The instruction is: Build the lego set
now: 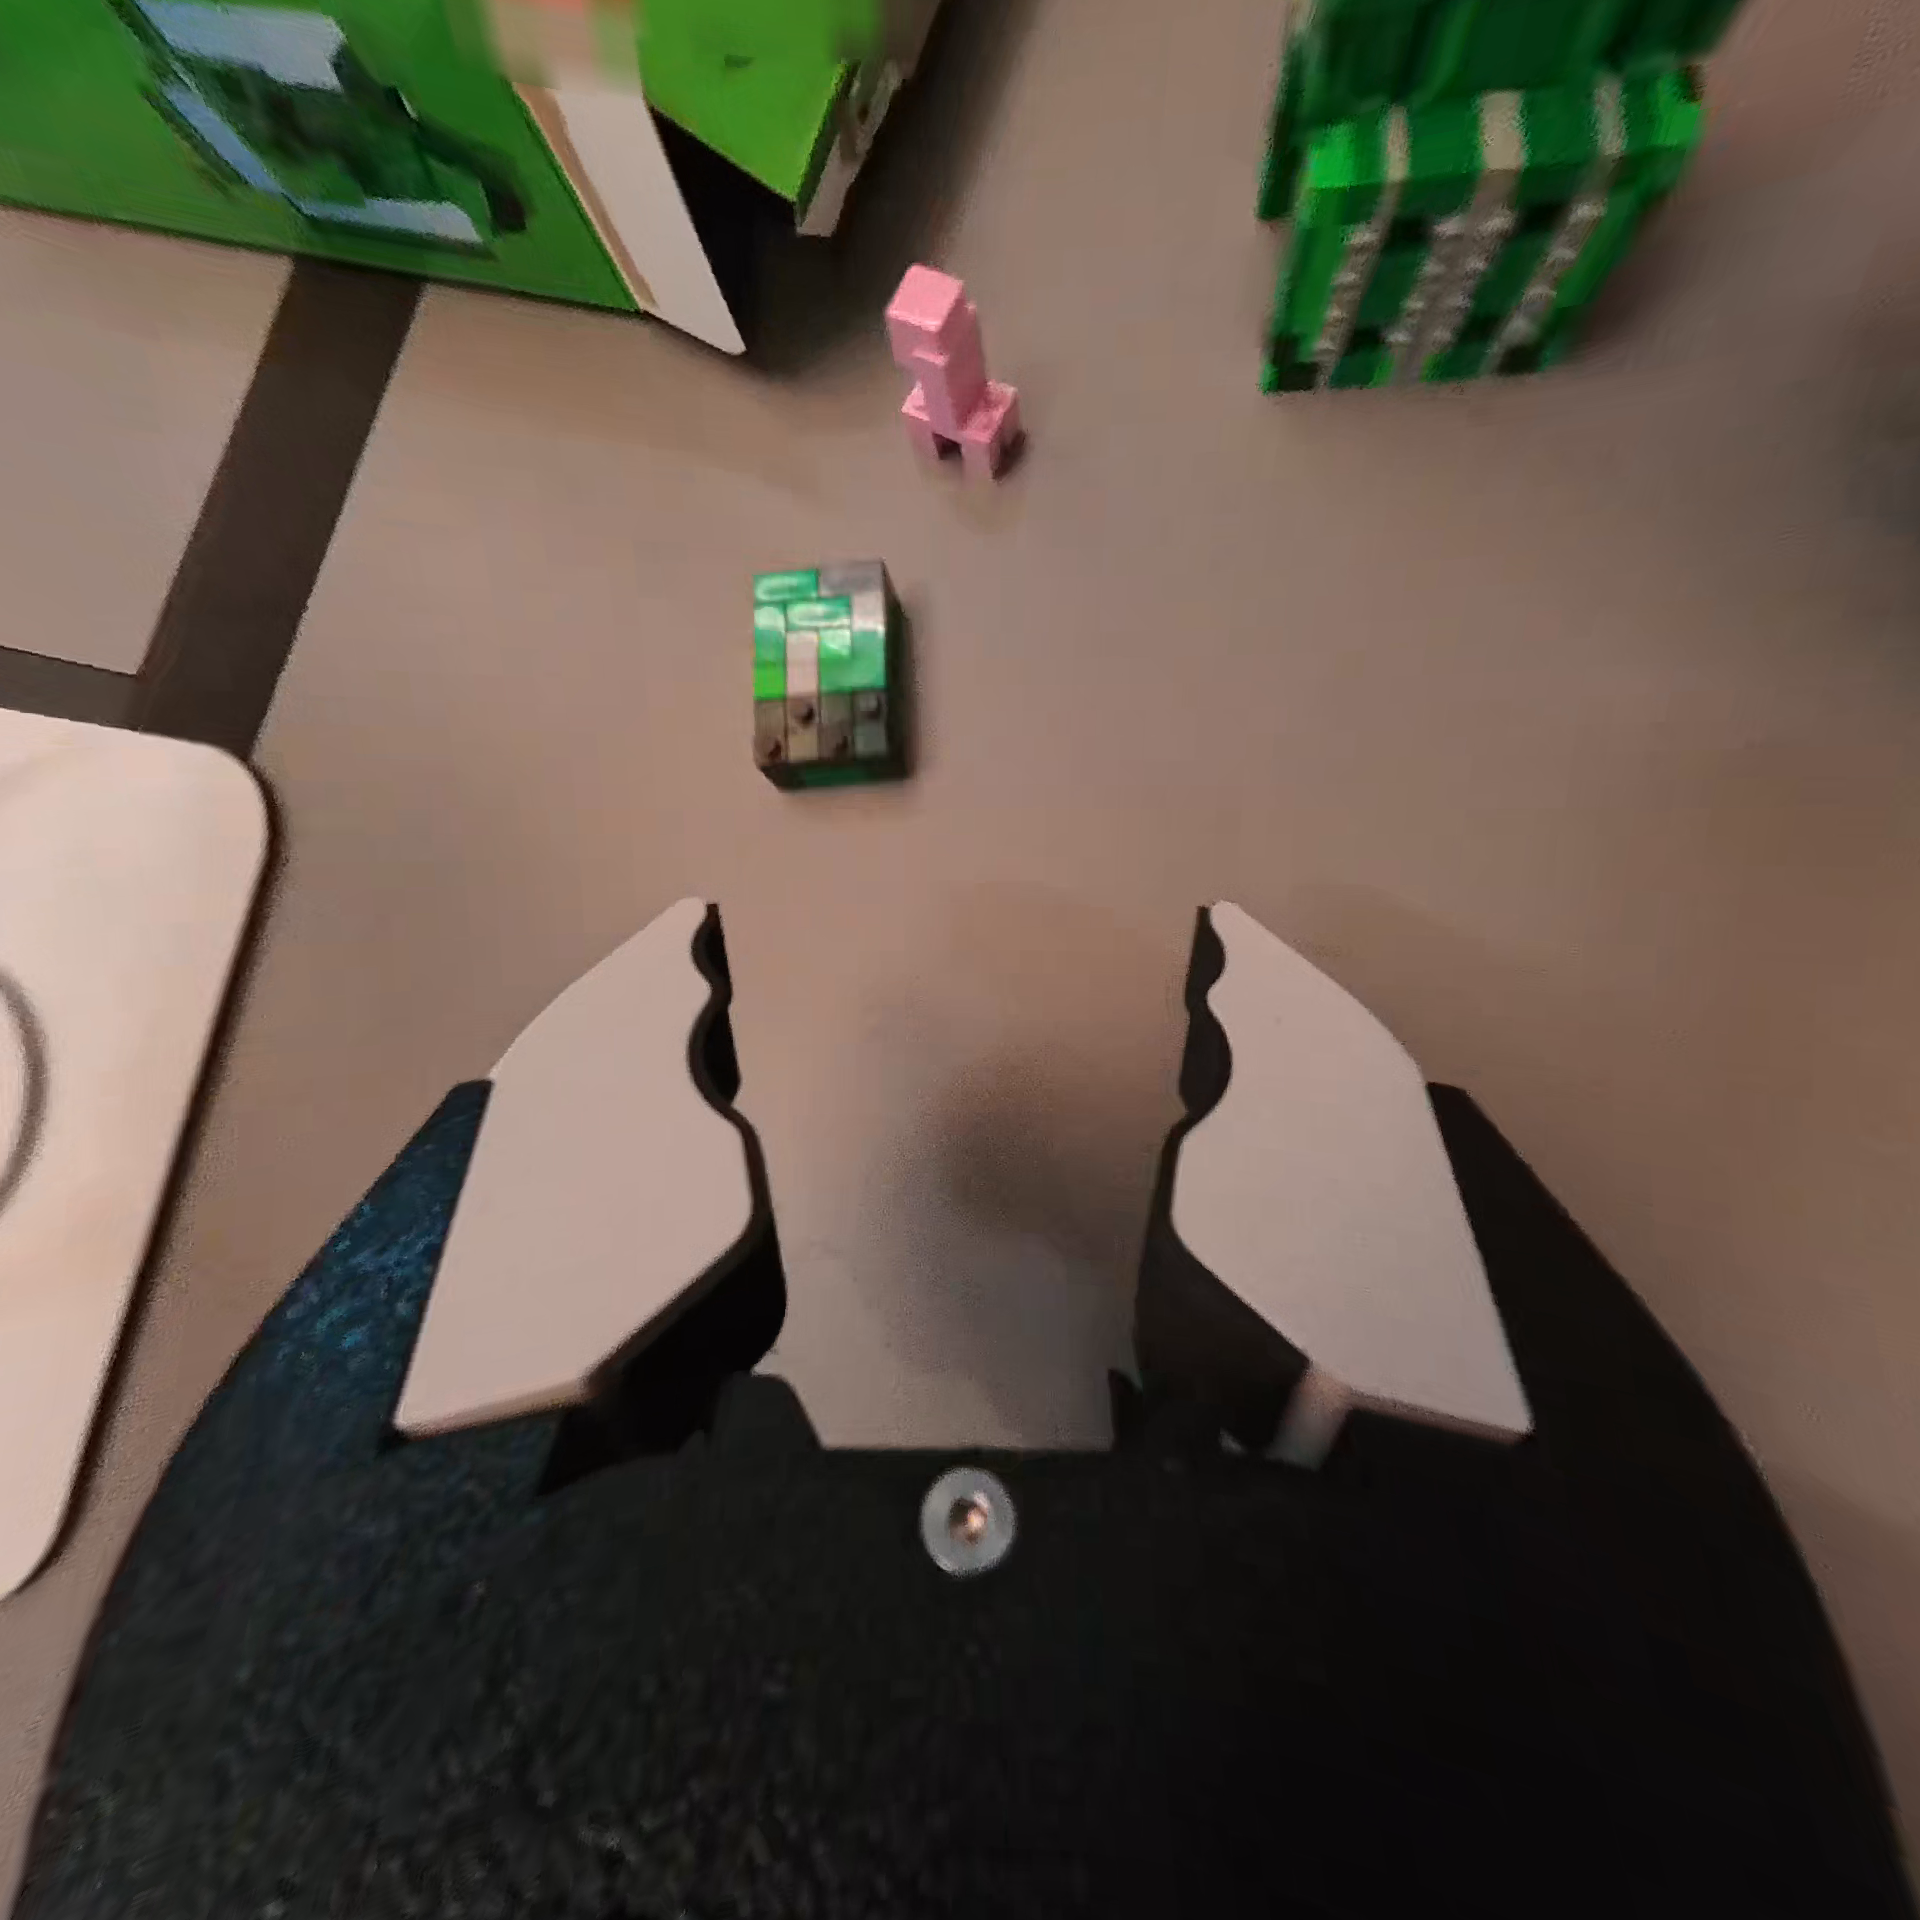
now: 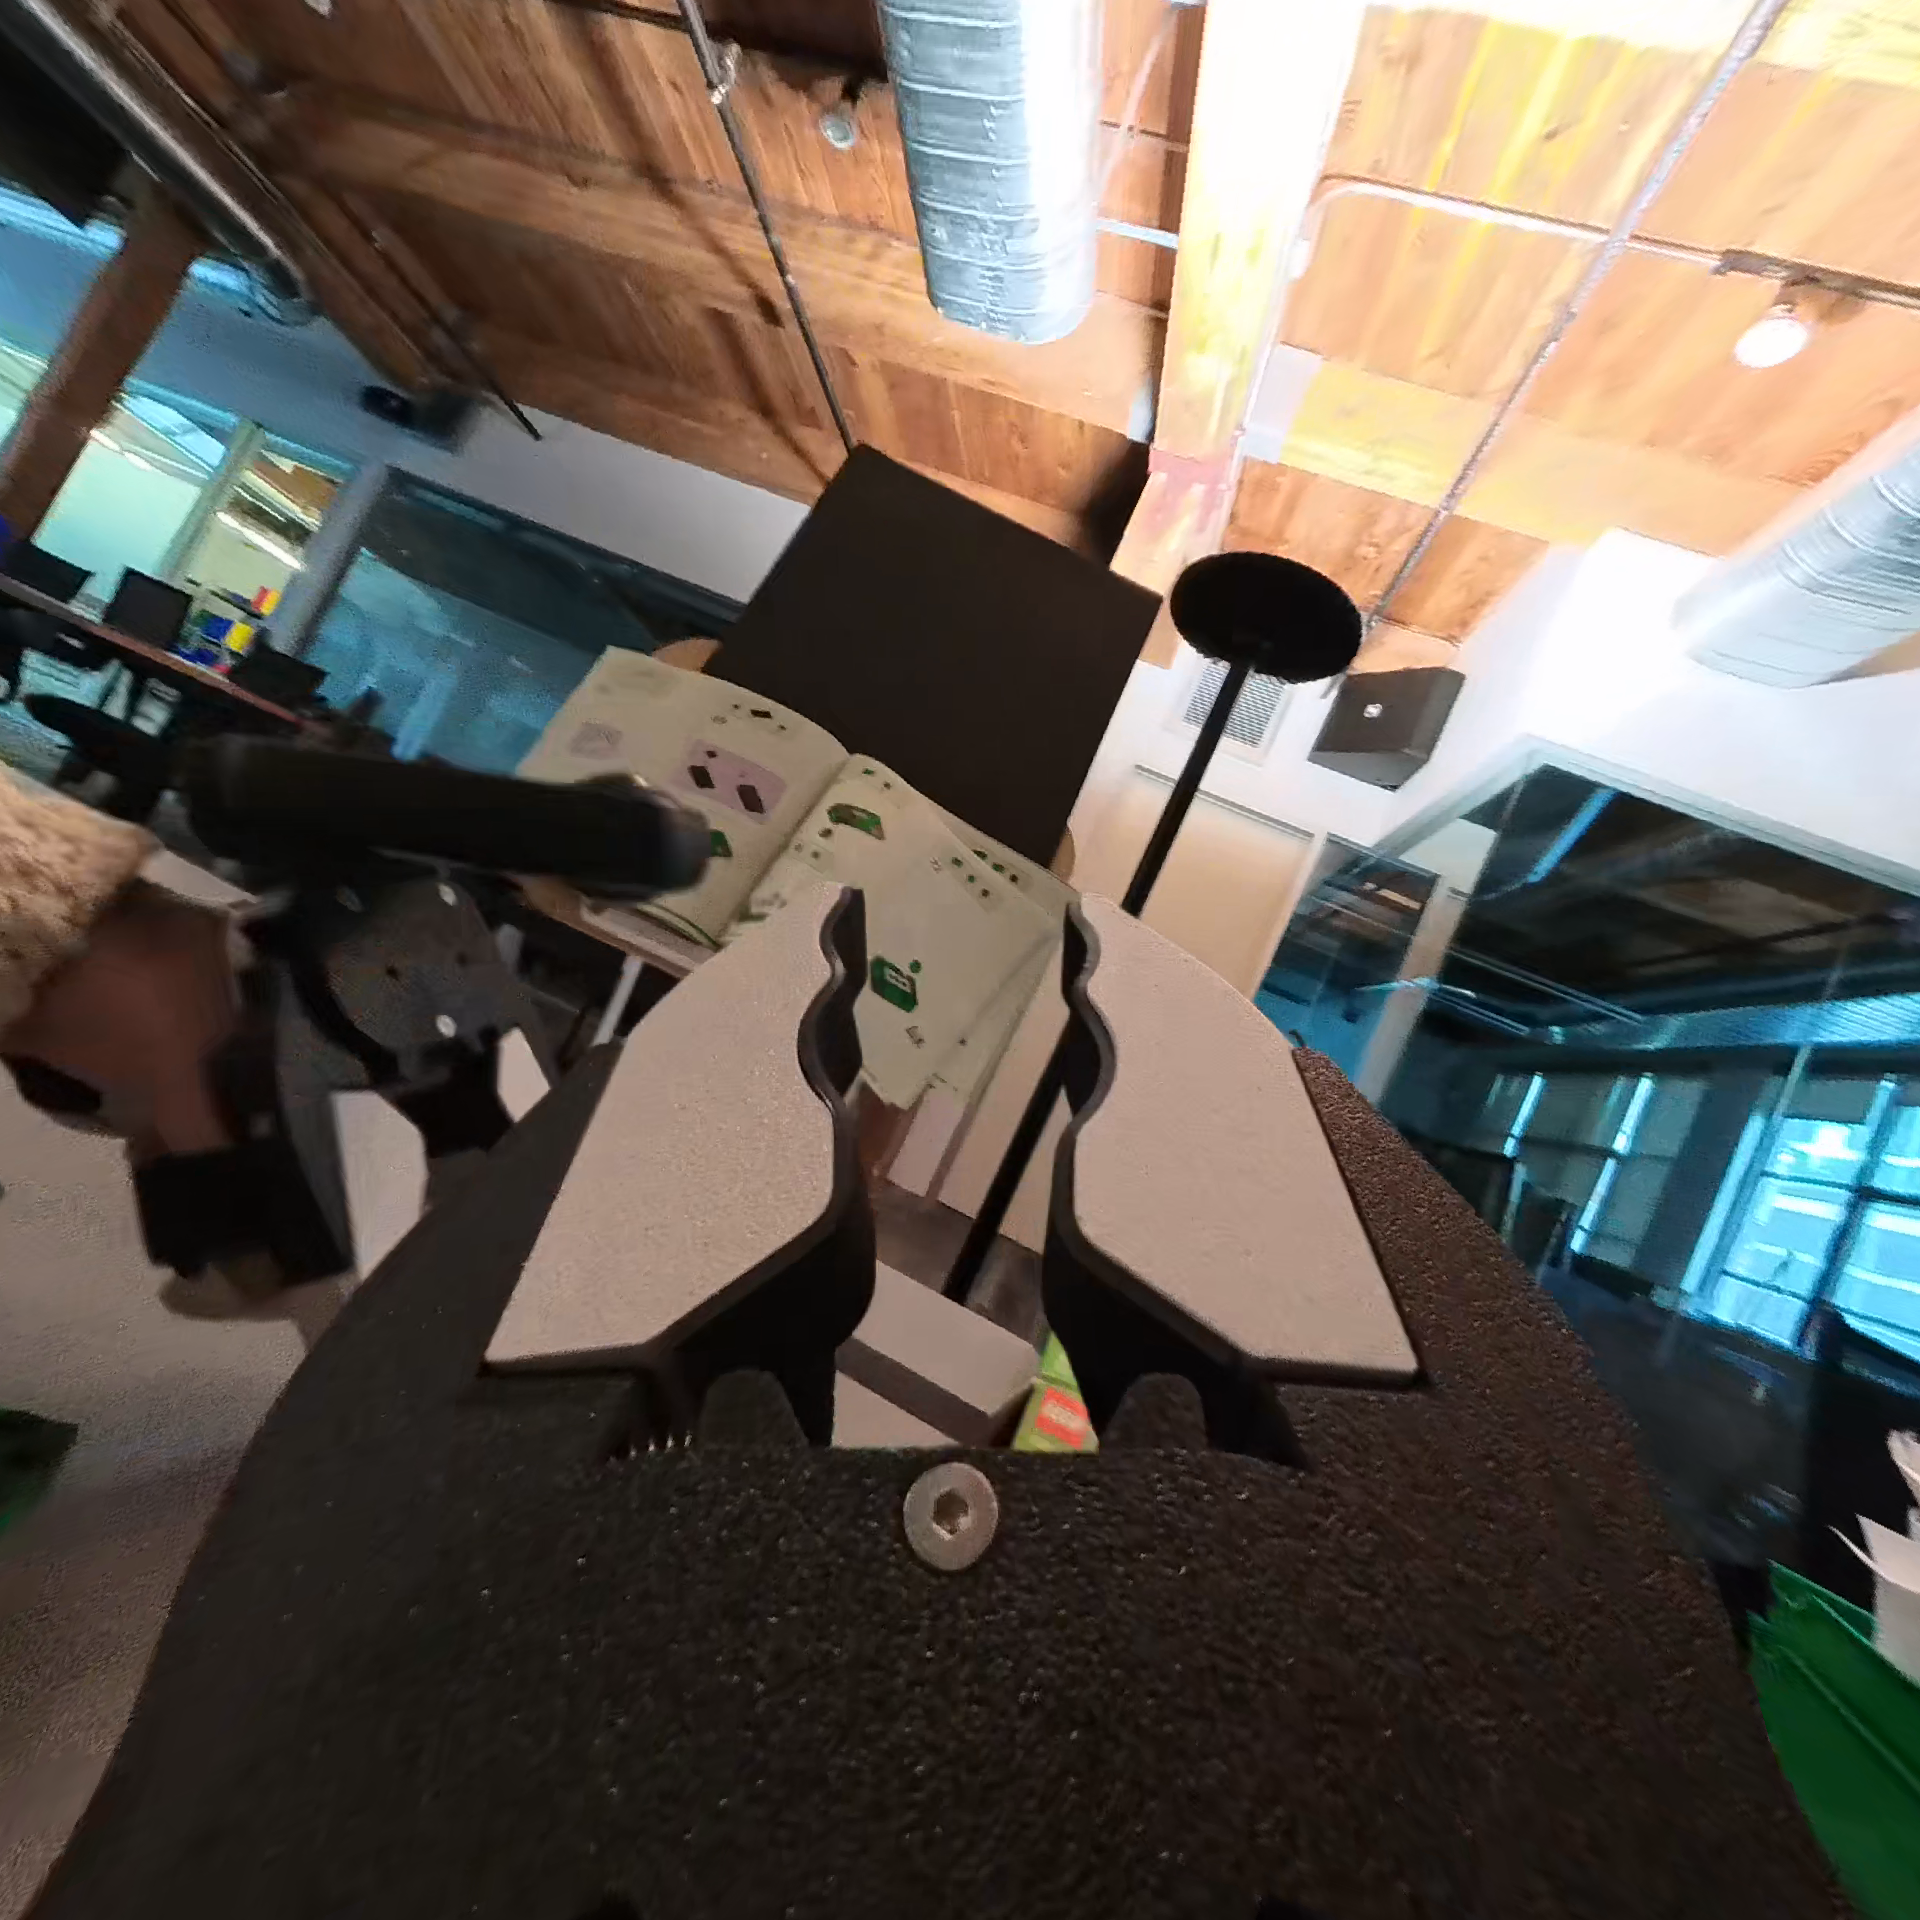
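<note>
In the left wrist view a small green, grey and white lego block [image 1: 829, 673] lies on the grey table. A pink lego figure [image 1: 951, 374] stands just beyond it. A large green lego build [image 1: 1465, 218] stands at the far right. My left gripper [image 1: 956, 920] is open and empty, hovering short of the small block. My right gripper [image 2: 961, 914] is open and empty, tilted up towards the ceiling. The open instruction booklet [image 2: 790, 800] stands beyond it. The other gripper [image 2: 416, 935], held by a hand, shows at the left of the right wrist view.
A green set box [image 1: 312, 135] stands at the far left of the table, with another green box [image 1: 758, 94] beside it. A white rounded board [image 1: 114, 1143] lies at the left edge. A black stand with a round top [image 2: 1262, 618] rises behind the booklet. A green bin [image 2: 1839, 1745] sits at lower right.
</note>
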Action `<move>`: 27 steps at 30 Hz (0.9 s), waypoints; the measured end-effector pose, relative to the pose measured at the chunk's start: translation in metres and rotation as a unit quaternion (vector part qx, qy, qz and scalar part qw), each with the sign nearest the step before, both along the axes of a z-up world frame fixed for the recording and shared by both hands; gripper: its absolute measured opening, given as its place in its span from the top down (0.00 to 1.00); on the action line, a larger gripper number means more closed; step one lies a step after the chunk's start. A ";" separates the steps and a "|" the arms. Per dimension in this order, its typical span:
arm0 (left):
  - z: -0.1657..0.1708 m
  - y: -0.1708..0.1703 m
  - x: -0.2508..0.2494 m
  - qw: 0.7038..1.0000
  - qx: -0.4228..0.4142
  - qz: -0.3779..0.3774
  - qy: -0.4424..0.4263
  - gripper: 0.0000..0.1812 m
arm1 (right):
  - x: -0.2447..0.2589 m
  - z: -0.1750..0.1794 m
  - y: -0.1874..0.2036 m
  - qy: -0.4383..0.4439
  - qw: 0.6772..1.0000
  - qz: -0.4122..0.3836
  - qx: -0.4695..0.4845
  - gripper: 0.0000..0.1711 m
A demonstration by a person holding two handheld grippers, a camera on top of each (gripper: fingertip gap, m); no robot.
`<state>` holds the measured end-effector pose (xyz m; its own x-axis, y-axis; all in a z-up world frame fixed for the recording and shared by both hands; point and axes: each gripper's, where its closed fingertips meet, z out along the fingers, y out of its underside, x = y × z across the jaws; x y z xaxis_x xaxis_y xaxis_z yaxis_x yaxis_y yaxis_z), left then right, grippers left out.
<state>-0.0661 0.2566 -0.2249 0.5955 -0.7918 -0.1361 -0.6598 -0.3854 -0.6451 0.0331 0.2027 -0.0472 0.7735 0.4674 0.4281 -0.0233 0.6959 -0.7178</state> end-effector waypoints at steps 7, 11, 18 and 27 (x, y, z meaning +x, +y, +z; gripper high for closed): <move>-0.030 0.058 0.027 0.997 -0.021 0.064 -0.029 0.59 | 0.008 -0.003 0.010 0.025 0.999 -0.009 -0.024 0.82; -0.040 0.065 0.028 0.998 -0.013 0.052 0.016 0.64 | 0.008 -0.007 0.015 0.028 0.999 -0.007 -0.038 0.83; -0.041 0.045 0.019 0.998 -0.037 0.038 0.030 0.81 | 0.010 -0.008 0.017 0.034 0.998 -0.004 -0.047 0.84; -0.011 -0.087 0.027 0.999 -0.030 0.016 0.025 0.81 | 0.004 -0.008 0.014 0.017 0.999 -0.002 -0.036 0.86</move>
<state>-0.0393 0.1691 -0.2357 0.6135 -0.7807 -0.1184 -0.6778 -0.4437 -0.5863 0.0374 0.2162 -0.0557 0.7893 0.4928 0.3662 -0.0460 0.6422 -0.7652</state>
